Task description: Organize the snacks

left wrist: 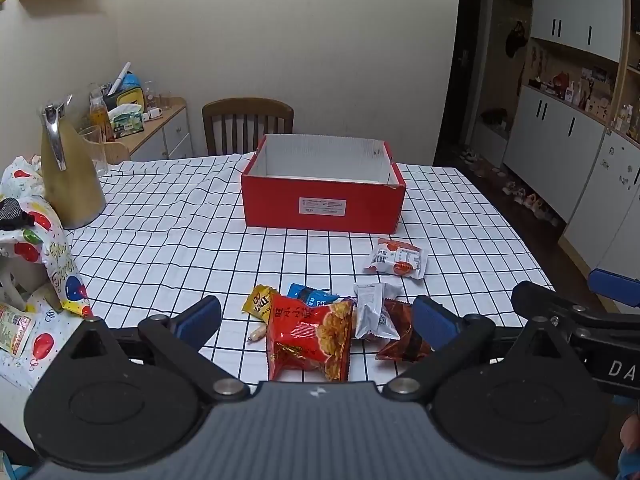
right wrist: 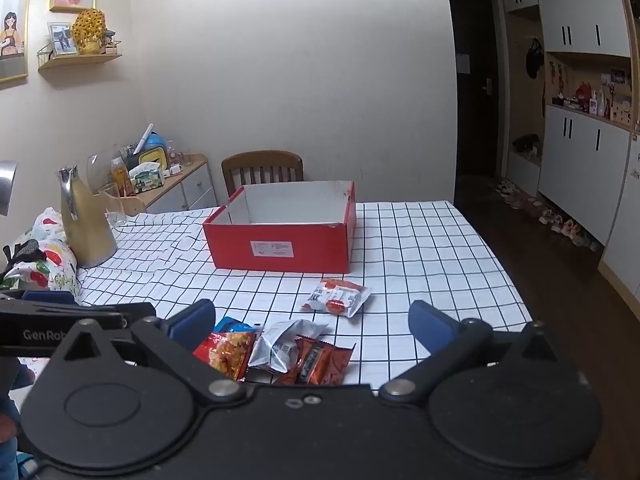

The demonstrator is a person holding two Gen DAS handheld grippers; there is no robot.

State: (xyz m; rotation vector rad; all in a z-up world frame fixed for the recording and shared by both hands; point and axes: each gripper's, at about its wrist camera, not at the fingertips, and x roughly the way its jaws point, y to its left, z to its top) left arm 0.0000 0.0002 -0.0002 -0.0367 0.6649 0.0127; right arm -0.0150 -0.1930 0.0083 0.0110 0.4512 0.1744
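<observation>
Both the left gripper and the right gripper hung released, jaws wide, holding nothing, over a heap of snacks at the near edge of the checked tablecloth. One packet lay apart, between the heap and the empty red box. A jug stood far left, and a chair stood behind the box.

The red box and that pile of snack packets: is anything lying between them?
Yes, in both views one white-and-orange snack packet lies alone on the checked tablecloth between the red box and the pile, off to the right.
</observation>
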